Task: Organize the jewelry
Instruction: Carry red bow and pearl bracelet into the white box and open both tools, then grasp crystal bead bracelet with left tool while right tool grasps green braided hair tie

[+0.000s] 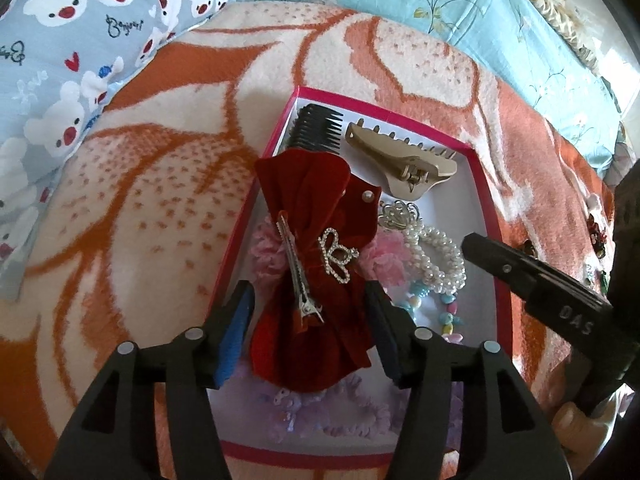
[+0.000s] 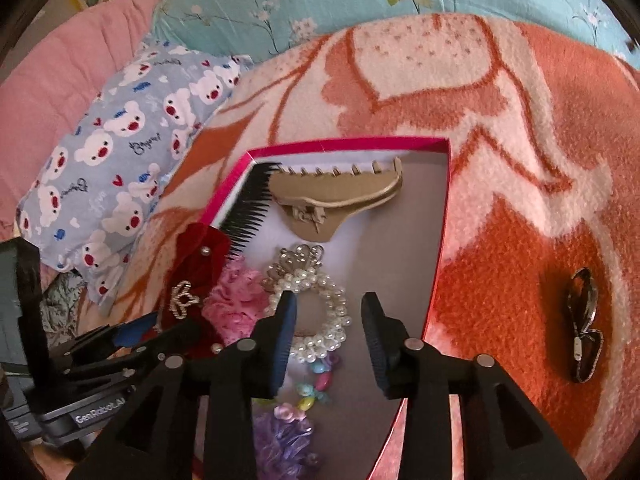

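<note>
Left wrist view: my left gripper (image 1: 310, 320) straddles the red velvet bow (image 1: 316, 256) over the pink box (image 1: 490, 216), jaws wide; my right gripper (image 2: 330, 340) gapes, holding nothing.

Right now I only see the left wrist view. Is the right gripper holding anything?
Observer: No. The right gripper has its jaws apart and empty, above the pearl bracelet.
Operator: Is anything outside the box on its side?
Observer: Yes. A dark butterfly-shaped hair clip lies on the orange blanket, apart from the right wall of the pink box.
Operator: What lies beyond the bear pillow?
Observer: A pink quilt lies behind the bear-print pillow.
</note>
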`<state>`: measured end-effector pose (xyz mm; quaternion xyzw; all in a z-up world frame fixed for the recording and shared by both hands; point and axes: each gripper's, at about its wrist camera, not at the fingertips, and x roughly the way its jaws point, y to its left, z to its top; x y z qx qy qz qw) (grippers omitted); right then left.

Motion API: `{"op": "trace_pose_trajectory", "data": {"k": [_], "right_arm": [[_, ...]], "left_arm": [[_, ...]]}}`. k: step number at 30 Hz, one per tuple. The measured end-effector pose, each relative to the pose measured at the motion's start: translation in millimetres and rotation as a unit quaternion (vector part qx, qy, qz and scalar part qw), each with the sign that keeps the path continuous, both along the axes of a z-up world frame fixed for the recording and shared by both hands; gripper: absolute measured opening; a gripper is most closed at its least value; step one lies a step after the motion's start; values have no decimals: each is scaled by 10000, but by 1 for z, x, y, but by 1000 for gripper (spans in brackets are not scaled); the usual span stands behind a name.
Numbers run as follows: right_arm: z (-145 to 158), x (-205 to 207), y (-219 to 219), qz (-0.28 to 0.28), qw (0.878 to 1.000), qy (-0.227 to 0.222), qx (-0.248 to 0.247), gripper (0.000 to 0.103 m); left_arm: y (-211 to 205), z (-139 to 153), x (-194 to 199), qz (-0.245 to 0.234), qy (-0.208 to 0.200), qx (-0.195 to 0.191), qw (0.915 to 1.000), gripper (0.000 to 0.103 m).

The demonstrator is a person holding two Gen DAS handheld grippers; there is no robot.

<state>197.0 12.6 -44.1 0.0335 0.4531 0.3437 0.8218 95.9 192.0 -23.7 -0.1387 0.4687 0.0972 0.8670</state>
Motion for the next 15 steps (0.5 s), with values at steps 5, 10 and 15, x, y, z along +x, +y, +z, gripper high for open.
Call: {"op": "trace_pose_trajectory", "data": {"k": [5,10,15], "right_arm": [[13,-8,-12,-1,9999,-105,77,44],[19,-13,-33,-90,9999,-94,112,46],[26,-20,-64,-243,9995,-148,130,50]], "left_arm": [[-4,7,-7,9,-55,18,10000,64],[-10,12,-15,7,-98,-8,10000,64],[-20,22,-24,-48,-205,-18,9998,64]]}}
